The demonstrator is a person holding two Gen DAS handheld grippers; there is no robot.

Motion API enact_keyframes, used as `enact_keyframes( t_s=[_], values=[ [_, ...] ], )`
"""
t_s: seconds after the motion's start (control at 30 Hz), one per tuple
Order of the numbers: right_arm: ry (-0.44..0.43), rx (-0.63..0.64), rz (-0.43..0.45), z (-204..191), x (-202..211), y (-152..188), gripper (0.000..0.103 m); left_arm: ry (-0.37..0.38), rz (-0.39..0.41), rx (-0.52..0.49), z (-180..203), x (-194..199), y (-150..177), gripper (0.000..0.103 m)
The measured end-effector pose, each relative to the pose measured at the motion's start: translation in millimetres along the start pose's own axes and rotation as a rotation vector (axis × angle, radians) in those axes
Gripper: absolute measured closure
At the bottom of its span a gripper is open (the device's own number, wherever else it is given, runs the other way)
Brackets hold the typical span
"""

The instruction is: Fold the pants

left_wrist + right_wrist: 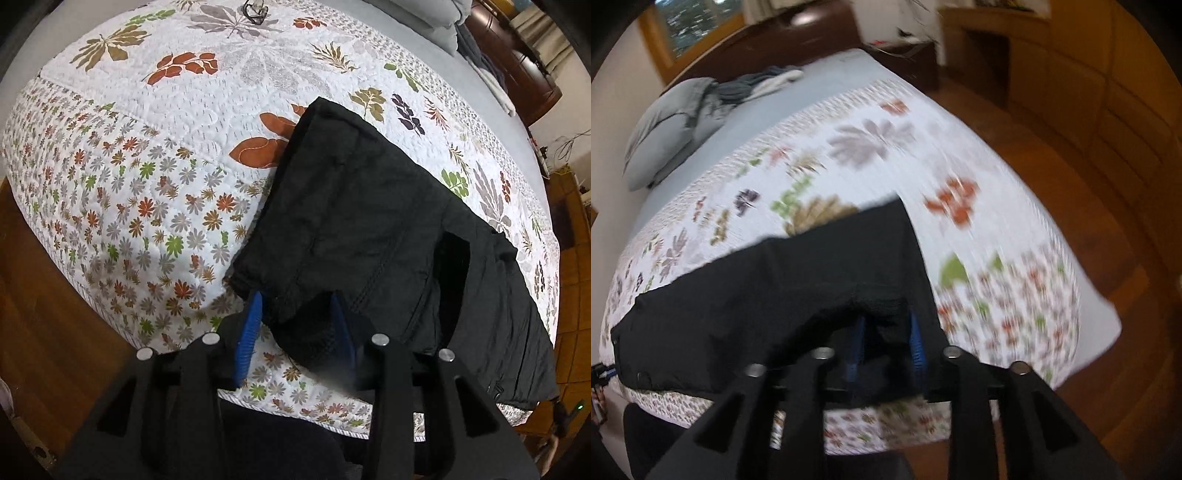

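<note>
Wooden flooring (1071, 184) rings a bed (110, 206) dressed in a white quilt printed with leaves and flowers, with grey pillows (665, 129) at the upper left of the right wrist view. Black pants (369, 221) lie folded on the quilt near its lower edge, filling the centre and lower right of the left wrist view and the lower left and middle of the right wrist view.

Left tongs (295, 321) sit at the bottom centre of their frame, blue pads partly apart, with a corner of the pants' fabric lying between them; the left pad stands clear of the cloth, so no firm pinch shows. Right tongs (886, 343) sit at the bottom centre of their blurred frame, also partly parted, a bunched hump of the pants between the blue pads; whether those pads press on it I cannot tell.
</note>
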State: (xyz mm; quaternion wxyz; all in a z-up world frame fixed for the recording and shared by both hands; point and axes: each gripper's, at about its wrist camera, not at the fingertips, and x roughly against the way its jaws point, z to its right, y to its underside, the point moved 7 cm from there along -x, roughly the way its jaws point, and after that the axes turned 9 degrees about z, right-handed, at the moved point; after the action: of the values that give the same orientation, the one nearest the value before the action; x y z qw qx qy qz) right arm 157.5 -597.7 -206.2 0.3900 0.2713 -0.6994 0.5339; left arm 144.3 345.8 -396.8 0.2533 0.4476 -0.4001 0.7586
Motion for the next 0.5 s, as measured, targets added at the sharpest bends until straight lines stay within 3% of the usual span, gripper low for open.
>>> enact_keyframes(
  t_s=[0.03, 0.2, 0.3, 0.4, 0.5],
  values=[
    [0.005, -0.013, -0.009, 4.9, -2.0, 7.6, 0.051, 0.002, 0.000, 0.009, -1.5, 1.7, 0.1, 0.064],
    [-0.029, -0.072, -0.066, 16.4, -1.5, 34.2, 0.037, -0.009, 0.068, 0.045, -8.4, 21.1, -3.1, 0.063],
    [-0.151, -0.200, -0.109, 18.0, 2.4, 46.8, 0.034, -0.001, 0.115, 0.052, -4.1, 33.4, -4.7, 0.063],
    [-0.335, -0.440, -0.133, 21.8, 3.2, 50.7, 0.031, 0.001, 0.146, -0.002, 12.6, 39.7, -5.8, 0.063],
    [-0.424, -0.578, -0.127, 23.7, 1.9, 48.7, 0.028, 0.022, 0.137, -0.070, 37.4, 35.9, -4.4, 0.062]
  ],
)
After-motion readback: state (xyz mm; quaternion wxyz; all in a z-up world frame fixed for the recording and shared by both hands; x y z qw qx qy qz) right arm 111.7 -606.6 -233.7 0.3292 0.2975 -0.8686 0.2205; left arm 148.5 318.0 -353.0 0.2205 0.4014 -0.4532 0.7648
